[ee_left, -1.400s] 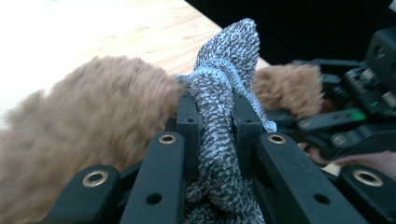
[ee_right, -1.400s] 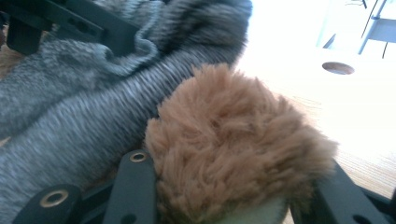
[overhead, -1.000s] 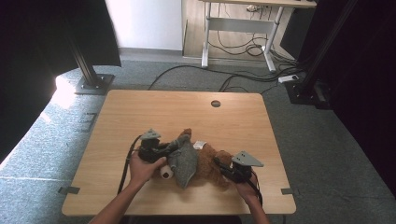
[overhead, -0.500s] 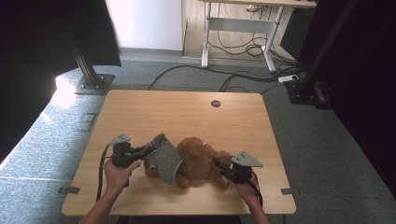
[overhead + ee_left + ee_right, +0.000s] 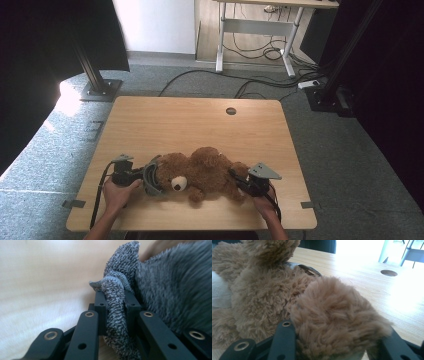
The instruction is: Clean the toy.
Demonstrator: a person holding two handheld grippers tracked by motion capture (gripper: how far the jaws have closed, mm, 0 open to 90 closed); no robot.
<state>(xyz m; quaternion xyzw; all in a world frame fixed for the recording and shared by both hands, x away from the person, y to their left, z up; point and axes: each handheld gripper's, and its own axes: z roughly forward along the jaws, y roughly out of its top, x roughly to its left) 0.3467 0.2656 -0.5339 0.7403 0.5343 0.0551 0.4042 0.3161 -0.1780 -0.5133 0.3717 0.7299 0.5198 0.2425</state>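
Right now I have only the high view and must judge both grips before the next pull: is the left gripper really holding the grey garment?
Observer: Yes. The left gripper has its jaws shut on a folded edge of the grey garment.
Operator: And the right one?
Observer: The right gripper has a leg of the teddy bear clamped between its jaws.
Operator: Anything under the bear?
Observer: A white patch shows beside its body; I cannot tell what it is.

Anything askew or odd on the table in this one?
The teddy bear lies toppled on its side. A grey knitted garment is bunched by its head, clamped in the left gripper, not worn. The right gripper clamps a leg. Nothing looks damaged.
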